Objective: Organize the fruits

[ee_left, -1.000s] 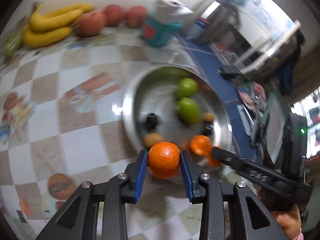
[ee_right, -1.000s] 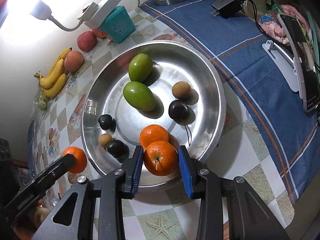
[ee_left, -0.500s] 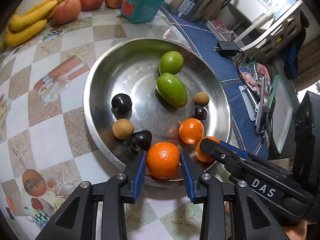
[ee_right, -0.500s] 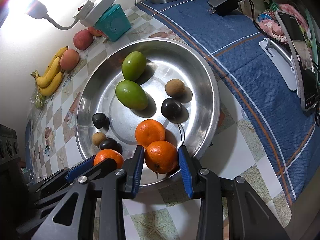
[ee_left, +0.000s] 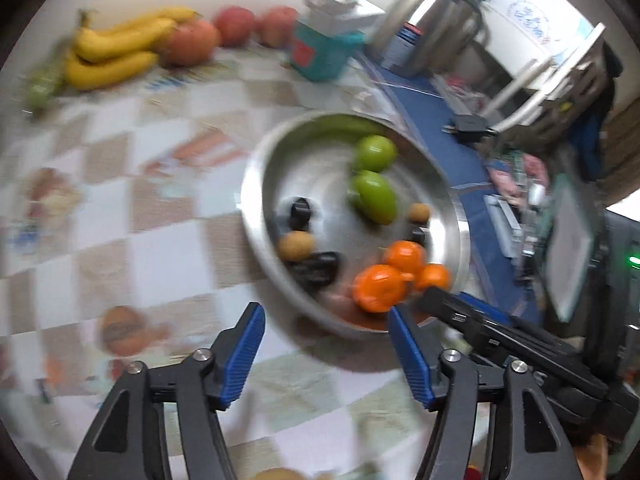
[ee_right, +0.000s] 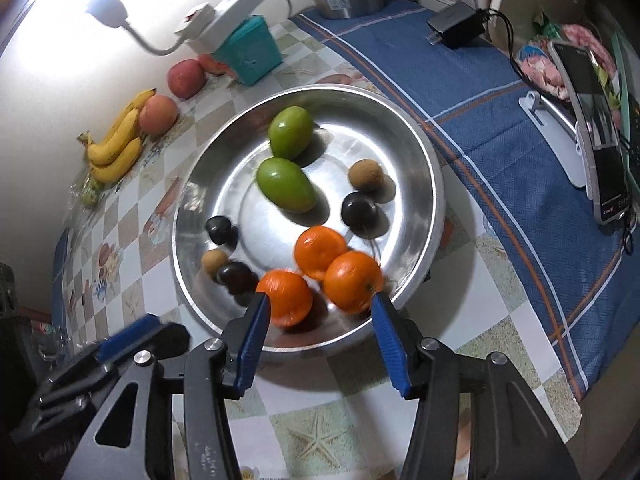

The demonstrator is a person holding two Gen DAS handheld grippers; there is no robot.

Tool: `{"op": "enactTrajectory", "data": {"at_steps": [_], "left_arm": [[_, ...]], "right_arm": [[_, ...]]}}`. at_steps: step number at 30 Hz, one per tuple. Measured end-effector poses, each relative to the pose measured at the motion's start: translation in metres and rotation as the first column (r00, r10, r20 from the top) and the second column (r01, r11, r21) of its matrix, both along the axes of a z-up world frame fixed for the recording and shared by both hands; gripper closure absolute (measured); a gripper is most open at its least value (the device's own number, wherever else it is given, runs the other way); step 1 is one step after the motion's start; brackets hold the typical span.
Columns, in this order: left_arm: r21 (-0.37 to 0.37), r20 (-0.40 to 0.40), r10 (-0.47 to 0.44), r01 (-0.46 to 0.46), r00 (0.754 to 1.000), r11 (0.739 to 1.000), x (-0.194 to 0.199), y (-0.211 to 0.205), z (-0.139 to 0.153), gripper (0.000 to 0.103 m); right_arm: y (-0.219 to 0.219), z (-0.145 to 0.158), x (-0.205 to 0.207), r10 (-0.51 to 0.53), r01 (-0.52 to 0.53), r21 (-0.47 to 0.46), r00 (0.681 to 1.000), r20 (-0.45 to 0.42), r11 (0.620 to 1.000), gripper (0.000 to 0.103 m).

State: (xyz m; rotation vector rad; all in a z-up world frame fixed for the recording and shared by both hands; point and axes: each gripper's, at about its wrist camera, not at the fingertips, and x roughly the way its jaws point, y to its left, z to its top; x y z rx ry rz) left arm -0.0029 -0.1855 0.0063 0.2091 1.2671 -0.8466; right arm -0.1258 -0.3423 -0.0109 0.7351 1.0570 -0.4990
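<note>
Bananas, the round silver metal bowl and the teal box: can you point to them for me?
Yellow bananas [ee_right: 116,144], right wrist view, on the middle of the bunch.
Round silver metal bowl [ee_right: 432,184], right wrist view, on its bare right rim.
Teal box [ee_right: 252,56], right wrist view, on its front face.

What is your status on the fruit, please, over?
Left gripper and right gripper both opening, nothing gripped. Three oranges in the steel bowl. Nothing in the way.
</note>
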Motion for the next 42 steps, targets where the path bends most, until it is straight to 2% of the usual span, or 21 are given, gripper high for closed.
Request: {"op": "enactTrajectory", "data": {"at_steps": [2, 4, 7, 8, 10, 13, 23, 25, 31, 42], "left_arm": [[0.067, 0.08, 0.046, -0.052, 0.996, 0.996, 0.0, 0.01, 0.005, 0.032], [0.138, 0.159, 0.087, -0.11, 0.983, 0.984, -0.002, 0.021, 0.007, 0.032], [0.218, 0.25, 0.132, -0.188, 0.959, 0.958, -0.003, 0.04, 0.008, 0.032], [0.234, 0.27, 0.142, -0.207, 0.952, 0.95, -0.004, 0.045, 0.009, 0.032], [0.254, 0.308, 0.165, -0.249, 0.937, 0.935, -0.008, 0.058, 0.012, 0.032], [0.265, 0.341, 0.207, -0.306, 0.917, 0.914, -0.012, 0.071, 0.017, 0.032], [0.314, 0.333, 0.279, -0.385, 0.901, 0.868, -0.031, 0.107, 0.013, 0.028], [0.312, 0.327, 0.287, -0.389, 0.901, 0.867, -0.033, 0.112, 0.013, 0.025], [0.336, 0.327, 0.283, -0.391, 0.902, 0.857, -0.034, 0.113, 0.009, 0.025], [0.343, 0.321, 0.259, -0.367, 0.911, 0.864, -0.036, 0.109, 0.009, 0.025]], "right_arm": [[0.008, 0.003, -0.002, 0.021, -0.021, -0.015, 1.0, 0.005, 1.0, 0.046], [0.018, 0.004, -0.003, 0.053, -0.053, -0.04, 0.999, 0.001, 0.998, 0.033], [0.032, 0.003, -0.005, 0.099, -0.099, -0.071, 0.995, -0.013, 0.992, 0.028], [0.038, 0.002, -0.005, 0.114, -0.115, -0.081, 0.993, -0.017, 0.99, 0.027], [0.047, 0.001, -0.006, 0.141, -0.143, -0.099, 0.99, -0.025, 0.985, 0.011], [0.059, 0.0, -0.009, 0.172, -0.174, -0.124, 0.985, -0.027, 0.977, 0.009], [0.077, 0.004, -0.012, 0.201, -0.202, -0.166, 0.979, -0.023, 0.965, 0.008], [0.078, 0.004, -0.013, 0.204, -0.205, -0.173, 0.979, -0.025, 0.963, 0.008], [0.082, 0.006, -0.012, 0.214, -0.215, -0.185, 0.976, -0.027, 0.959, 0.008], [0.084, 0.005, -0.01, 0.222, -0.226, -0.193, 0.974, -0.043, 0.955, 0.008]]}}
